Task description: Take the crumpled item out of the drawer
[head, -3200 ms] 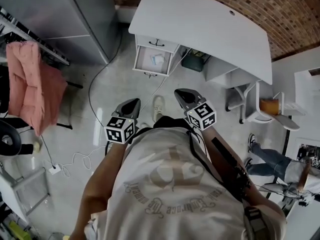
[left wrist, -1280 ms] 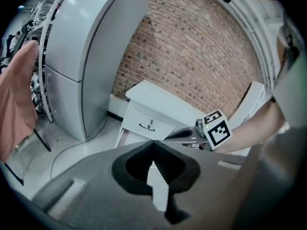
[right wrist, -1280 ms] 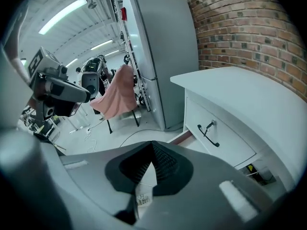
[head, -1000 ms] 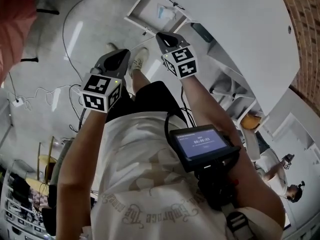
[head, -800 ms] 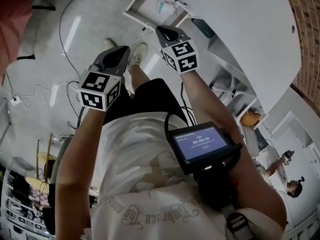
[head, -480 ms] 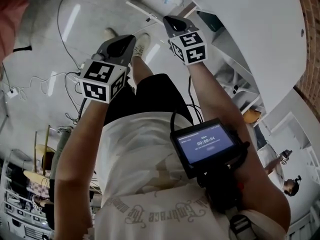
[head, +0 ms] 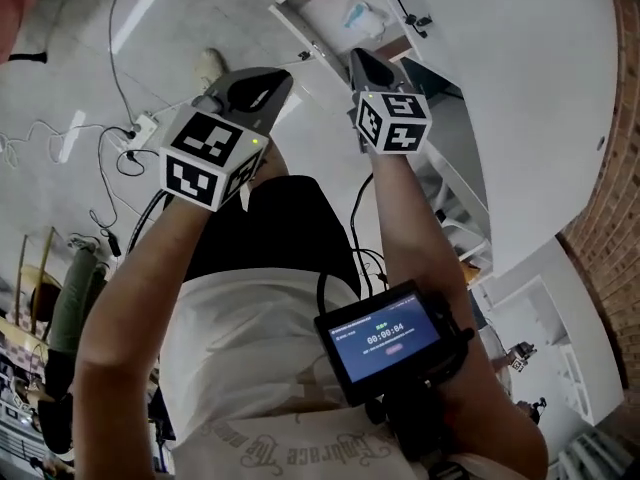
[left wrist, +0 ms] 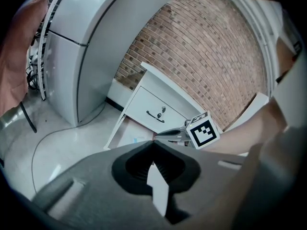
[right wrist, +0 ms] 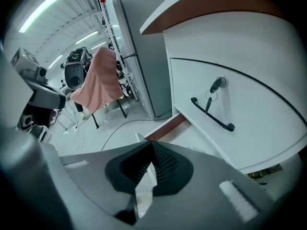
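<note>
The low drawer [head: 318, 8] of the white desk unit stands pulled open. A pale blue-white crumpled item [head: 362, 15] lies inside it. My right gripper [head: 356, 54] is shut and empty, with its tip just in front of the drawer's near edge. My left gripper [head: 288, 74] is shut and empty too, a little lower and to the left, over the floor. The left gripper view shows the open drawer [left wrist: 125, 132] and the right gripper's marker cube [left wrist: 202, 130] ahead. The right gripper view looks past the shut gripper [right wrist: 152, 142] at the open drawer's rim [right wrist: 165, 127] below the upper drawer's black handle [right wrist: 211, 113].
The white desk top [head: 520, 88] overhangs the drawers on the right. A power strip [head: 143, 128] and cables lie on the floor at left, near a shoe [head: 208, 65]. A grey cabinet [left wrist: 81, 47] and a rack with a pink cloth [right wrist: 98, 83] stand further left.
Both grippers have come closer to the open drawer, the right one up to its front. The head view has swung, so the drawer now sits near the top centre.
</note>
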{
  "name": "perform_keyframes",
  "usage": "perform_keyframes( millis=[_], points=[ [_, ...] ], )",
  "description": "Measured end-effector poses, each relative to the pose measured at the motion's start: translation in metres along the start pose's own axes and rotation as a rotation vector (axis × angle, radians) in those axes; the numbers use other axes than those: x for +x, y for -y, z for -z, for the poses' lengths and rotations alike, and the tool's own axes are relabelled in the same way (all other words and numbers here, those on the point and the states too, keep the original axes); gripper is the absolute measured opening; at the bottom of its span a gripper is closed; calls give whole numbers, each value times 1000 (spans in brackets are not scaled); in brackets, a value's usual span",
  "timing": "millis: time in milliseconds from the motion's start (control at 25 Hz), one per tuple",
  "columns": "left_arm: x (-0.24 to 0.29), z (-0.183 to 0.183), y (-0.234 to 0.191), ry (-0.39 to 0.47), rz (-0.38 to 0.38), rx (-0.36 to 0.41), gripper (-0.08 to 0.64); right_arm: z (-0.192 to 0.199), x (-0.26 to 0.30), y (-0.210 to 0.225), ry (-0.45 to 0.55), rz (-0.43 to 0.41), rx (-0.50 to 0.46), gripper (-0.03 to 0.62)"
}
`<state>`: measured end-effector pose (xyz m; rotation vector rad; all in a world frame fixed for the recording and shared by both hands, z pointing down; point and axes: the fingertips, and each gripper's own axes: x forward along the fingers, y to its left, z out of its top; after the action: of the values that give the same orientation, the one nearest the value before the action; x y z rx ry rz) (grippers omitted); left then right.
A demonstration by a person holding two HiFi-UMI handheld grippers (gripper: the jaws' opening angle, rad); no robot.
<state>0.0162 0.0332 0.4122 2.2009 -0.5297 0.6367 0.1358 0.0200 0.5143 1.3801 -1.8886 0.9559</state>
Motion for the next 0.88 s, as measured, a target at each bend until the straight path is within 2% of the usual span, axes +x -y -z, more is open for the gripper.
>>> perform_keyframes(
  millis=[160, 360, 720, 880],
  points=[
    [15, 4, -17, 9, 2, -9, 3, 8, 23, 6, -32, 6, -30, 8],
    [34, 16, -38, 13, -12, -55, 3, 23, 54, 26, -85, 38, -47, 8],
    [74, 40, -61, 10, 32, -66, 3, 46, 115, 44, -129, 81, -34, 9],
    [86, 42, -73, 3, 37, -20, 3, 56, 140, 59, -149, 120, -27, 9]
  ],
)
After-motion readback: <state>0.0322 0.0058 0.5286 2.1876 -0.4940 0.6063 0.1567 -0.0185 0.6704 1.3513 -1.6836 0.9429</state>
